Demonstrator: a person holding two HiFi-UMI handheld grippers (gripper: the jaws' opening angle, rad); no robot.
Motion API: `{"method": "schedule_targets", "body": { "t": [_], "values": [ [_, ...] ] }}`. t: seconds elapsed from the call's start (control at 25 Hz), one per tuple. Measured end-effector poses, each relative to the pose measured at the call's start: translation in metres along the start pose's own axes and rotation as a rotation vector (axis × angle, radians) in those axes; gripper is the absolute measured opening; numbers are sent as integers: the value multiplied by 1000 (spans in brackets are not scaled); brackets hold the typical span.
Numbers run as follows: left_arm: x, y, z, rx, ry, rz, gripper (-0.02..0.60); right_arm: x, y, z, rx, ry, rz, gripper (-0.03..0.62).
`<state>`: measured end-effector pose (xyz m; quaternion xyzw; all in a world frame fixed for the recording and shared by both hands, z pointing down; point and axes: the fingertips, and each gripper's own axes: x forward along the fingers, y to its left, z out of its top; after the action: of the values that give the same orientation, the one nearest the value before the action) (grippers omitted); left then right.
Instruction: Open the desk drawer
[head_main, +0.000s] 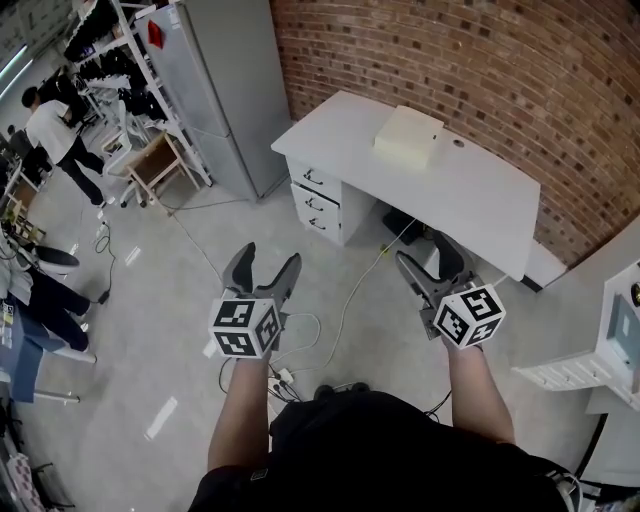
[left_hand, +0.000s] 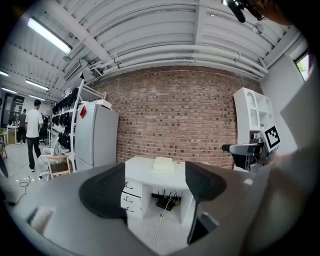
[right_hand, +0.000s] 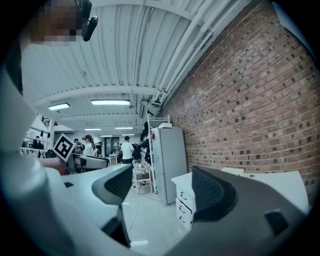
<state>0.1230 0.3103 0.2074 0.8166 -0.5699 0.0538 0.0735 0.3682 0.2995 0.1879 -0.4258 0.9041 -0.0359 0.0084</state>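
Note:
A white desk (head_main: 470, 195) stands against the brick wall, some way ahead of me. Its stack of three drawers (head_main: 318, 198) is on its left end, all pushed in, each with a dark handle. My left gripper (head_main: 262, 268) and right gripper (head_main: 432, 262) hover side by side above the floor, well short of the desk. Both are open with nothing between the jaws. In the left gripper view the drawers (left_hand: 131, 195) show between the open jaws of the left gripper (left_hand: 152, 192). The right gripper view has the drawers (right_hand: 183, 202) between the jaws of the right gripper (right_hand: 165, 192).
A cream box (head_main: 408, 136) lies on the desk top. A tall grey cabinet (head_main: 225, 90) stands left of the desk, with a wooden chair (head_main: 155, 165) beyond it. Cables (head_main: 350, 300) trail over the floor from under the desk. White shelving (head_main: 600, 350) is at the right; a person (head_main: 55, 130) stands far left.

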Motion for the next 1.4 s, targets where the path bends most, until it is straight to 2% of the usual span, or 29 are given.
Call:
{"method": "schedule_targets", "body": {
  "t": [0.44, 0.72, 1.12, 1.4],
  "values": [
    [-11, -14, -21, -29, 22, 36, 360, -21, -5, -8, 22, -6, 33, 331],
    [9, 6, -32, -57, 26, 37, 360, 1, -21, -25, 23, 25, 15, 331],
    [65, 114, -46, -100, 63, 66, 360, 122, -20, -34, -48, 65, 39, 331],
    [106, 204, -42, -95, 84, 42, 360, 238, 1, -58, -28, 141, 88, 331]
  ]
}}
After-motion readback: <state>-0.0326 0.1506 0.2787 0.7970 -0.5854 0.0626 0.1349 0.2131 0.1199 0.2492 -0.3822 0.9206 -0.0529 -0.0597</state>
